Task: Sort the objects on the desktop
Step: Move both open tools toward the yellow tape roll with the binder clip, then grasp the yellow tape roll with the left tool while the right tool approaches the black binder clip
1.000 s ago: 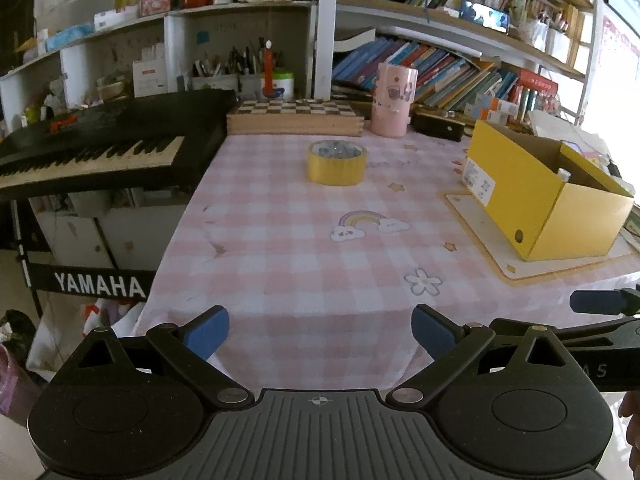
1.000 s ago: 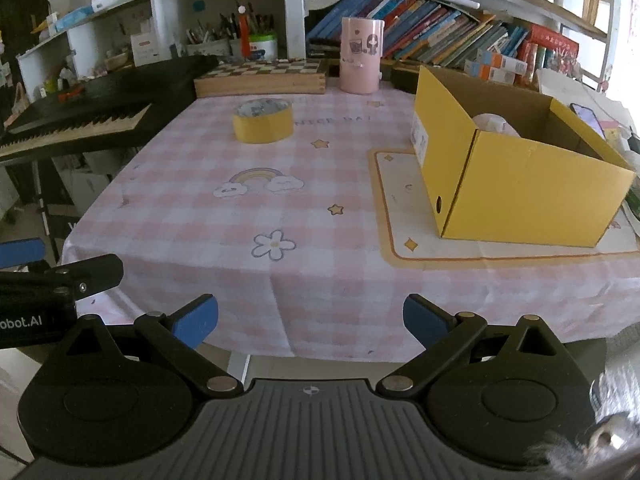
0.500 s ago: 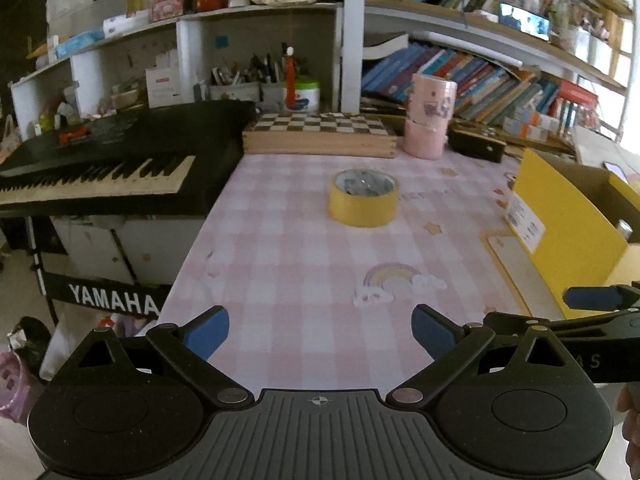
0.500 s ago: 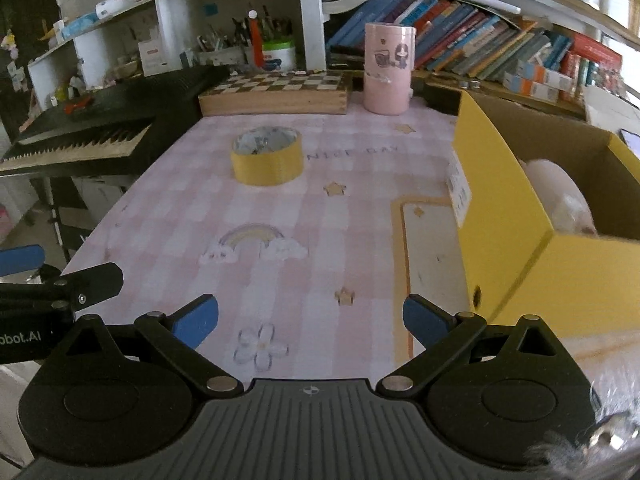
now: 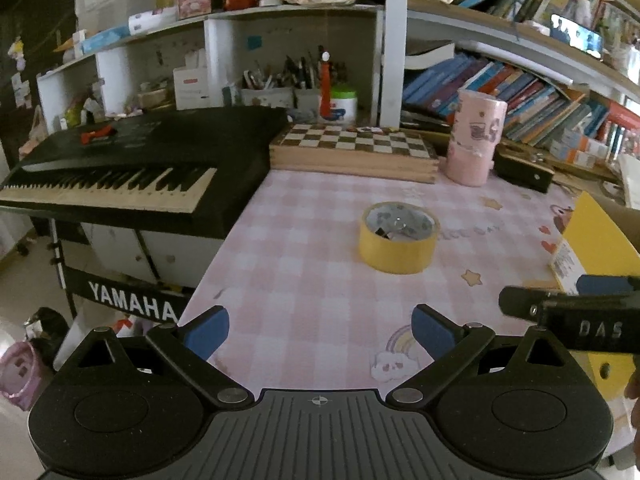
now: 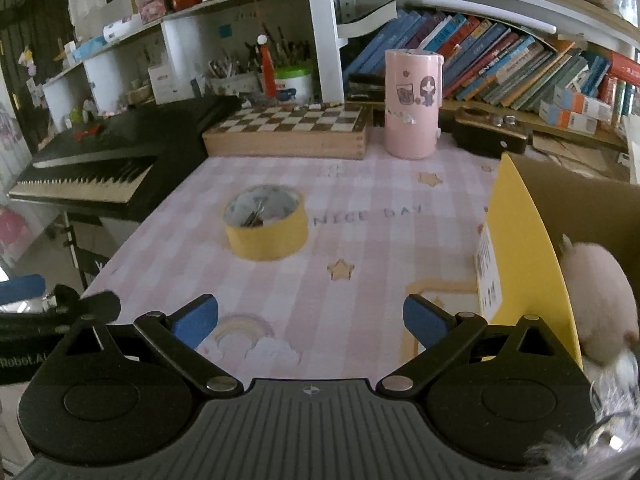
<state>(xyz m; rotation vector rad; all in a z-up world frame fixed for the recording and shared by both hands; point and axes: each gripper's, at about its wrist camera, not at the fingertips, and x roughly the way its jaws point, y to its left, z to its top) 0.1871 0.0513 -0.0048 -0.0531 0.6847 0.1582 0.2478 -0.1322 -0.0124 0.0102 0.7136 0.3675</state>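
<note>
One tape roll (image 5: 396, 238) lies flat on the tabletop (image 5: 304, 280), well ahead of both grippers and left of the yellow box (image 6: 520, 248). It looks light and stiff, with small loose bits in its core that could spill, so a hold across the outer wall seems best. The left gripper (image 5: 320, 330) and right gripper (image 6: 311, 318) hover with fingers apart, empty.

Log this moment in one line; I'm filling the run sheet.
left gripper: open, empty | right gripper: open, empty | yellow tape roll: on table, untouched
</note>
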